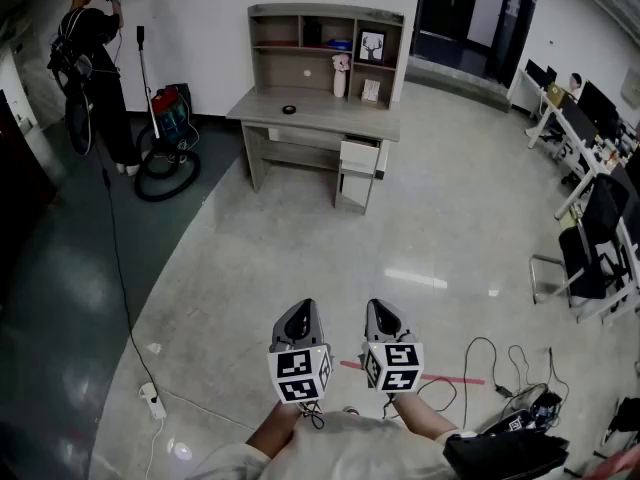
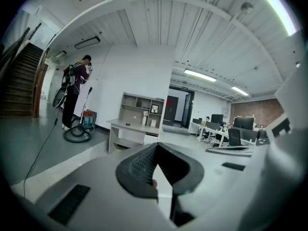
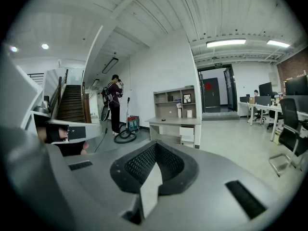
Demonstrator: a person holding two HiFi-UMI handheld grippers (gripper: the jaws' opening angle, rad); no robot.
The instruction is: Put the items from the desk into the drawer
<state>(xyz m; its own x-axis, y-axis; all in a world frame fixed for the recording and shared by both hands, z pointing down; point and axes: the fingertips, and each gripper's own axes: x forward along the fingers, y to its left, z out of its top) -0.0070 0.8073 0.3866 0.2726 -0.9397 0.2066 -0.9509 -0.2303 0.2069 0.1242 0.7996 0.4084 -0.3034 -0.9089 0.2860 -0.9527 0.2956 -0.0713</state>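
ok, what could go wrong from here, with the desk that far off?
1. Walking over: the floor cable and vacuum hose lie left of the path to the desk; a trip is possible.
2. The left gripper and right gripper are shut and empty; they must open before reaching the small dark item, which looks low and may slip.
3. Can't tell whether the white drawer is open enough.
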